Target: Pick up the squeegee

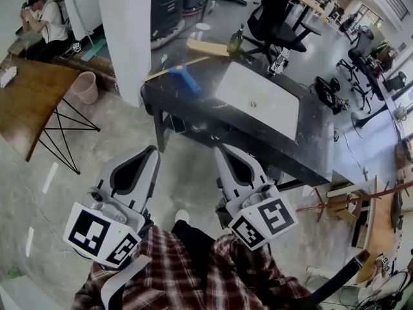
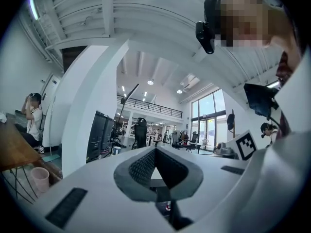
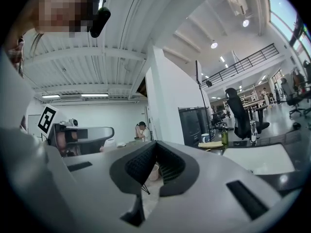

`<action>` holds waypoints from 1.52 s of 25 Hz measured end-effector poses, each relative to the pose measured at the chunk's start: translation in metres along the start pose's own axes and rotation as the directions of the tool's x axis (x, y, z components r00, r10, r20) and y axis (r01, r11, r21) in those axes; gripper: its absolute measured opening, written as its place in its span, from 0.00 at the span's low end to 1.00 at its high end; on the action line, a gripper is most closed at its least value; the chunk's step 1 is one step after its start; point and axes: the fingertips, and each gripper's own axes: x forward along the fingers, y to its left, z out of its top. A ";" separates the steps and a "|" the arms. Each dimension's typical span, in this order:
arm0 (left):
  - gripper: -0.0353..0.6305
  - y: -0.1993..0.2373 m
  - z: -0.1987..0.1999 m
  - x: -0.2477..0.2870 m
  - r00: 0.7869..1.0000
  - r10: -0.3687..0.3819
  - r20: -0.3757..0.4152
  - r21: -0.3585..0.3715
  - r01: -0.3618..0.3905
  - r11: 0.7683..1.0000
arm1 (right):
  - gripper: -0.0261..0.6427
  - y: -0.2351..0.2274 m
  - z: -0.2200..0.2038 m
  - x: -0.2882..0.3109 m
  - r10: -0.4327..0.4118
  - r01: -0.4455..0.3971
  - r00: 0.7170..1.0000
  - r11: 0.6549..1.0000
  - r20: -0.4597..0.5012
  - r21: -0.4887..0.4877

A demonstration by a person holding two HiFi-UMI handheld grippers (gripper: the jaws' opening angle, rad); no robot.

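You hold both grippers level and close to your body, short of the dark counter [image 1: 193, 112].

Left gripper [image 1: 150, 157]: jaws closed tip to tip, nothing between them. Right gripper [image 1: 226, 155]: jaws likewise pressed together and empty.

The squeegee [image 1: 186, 79] has a blue head and a long pale handle. It lies on the counter's far left corner, well apart from both grippers and untouched. Just to its right a white sheet [image 1: 258, 99] lies flat on the counter. Along the counter's far edge sit a flat tan board [image 1: 208, 47] and, beside it, an upright green bottle [image 1: 235, 41]. A black office chair [image 1: 277, 11] stands behind the counter.

On your left are a white column [image 1: 126, 37], a pink bin [image 1: 85, 86] near its foot and a wooden table [image 1: 29, 102]. A person [image 1: 42, 21] sits beyond the table.
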 end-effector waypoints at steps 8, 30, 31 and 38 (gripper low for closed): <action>0.07 0.035 -0.017 0.048 0.998 0.061 -0.011 -0.002 -0.061 0.998 | 0.06 -0.052 -0.015 0.044 0.029 -0.028 0.999 0.999 -0.025 0.024; 0.07 0.268 0.024 0.214 0.991 -0.130 -0.044 0.008 0.130 0.991 | 0.06 -0.131 0.011 0.299 -0.143 0.143 0.990 0.989 0.006 0.026; 0.07 0.274 0.024 0.221 0.989 -0.143 -0.047 0.006 0.144 0.990 | 0.06 -0.134 0.010 0.306 -0.157 0.156 0.988 0.987 0.006 0.025; 0.07 0.292 0.012 0.265 0.972 -0.223 -0.077 -0.012 0.223 0.975 | 0.06 -0.167 0.002 0.327 -0.238 0.238 0.971 0.970 -0.001 0.043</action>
